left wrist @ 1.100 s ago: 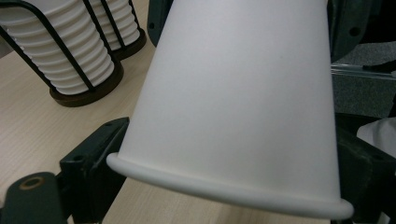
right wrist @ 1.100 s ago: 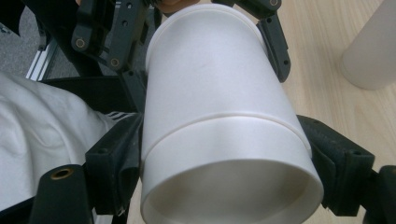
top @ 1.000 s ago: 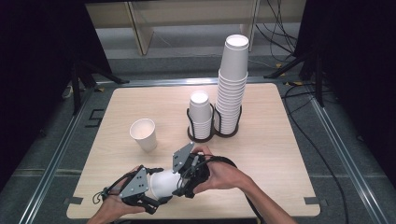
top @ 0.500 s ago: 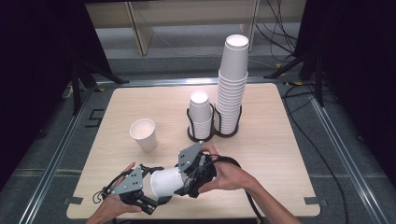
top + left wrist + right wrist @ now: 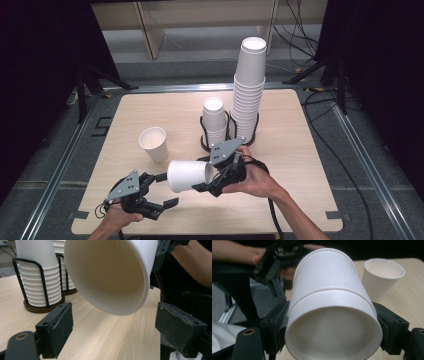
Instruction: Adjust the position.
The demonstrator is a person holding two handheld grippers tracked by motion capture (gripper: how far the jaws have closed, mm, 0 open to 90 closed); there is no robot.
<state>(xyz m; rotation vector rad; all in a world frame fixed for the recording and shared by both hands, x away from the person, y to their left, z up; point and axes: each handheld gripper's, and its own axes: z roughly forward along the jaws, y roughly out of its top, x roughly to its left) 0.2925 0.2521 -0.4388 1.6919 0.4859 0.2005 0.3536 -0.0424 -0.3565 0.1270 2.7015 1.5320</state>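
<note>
Cup (image 5: 187, 175) lies sideways above the table (image 5: 300, 150) at lower centre of the high view; our right gripper (image 5: 220, 176) jaws are clamped on its base end, mouth aimed at our left gripper (image 5: 159, 189). Its jaws, apart and empty, have just been closing below the rim, likely to separate nested cups.

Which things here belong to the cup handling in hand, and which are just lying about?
In the job:
- nested paper cups, held sideways by the right hand-held gripper
- left hand-held gripper, jaws apart
- short cup stack in its wire holder
- tall cup stack
- upright single cup

Lying about:
- floor cables
</note>
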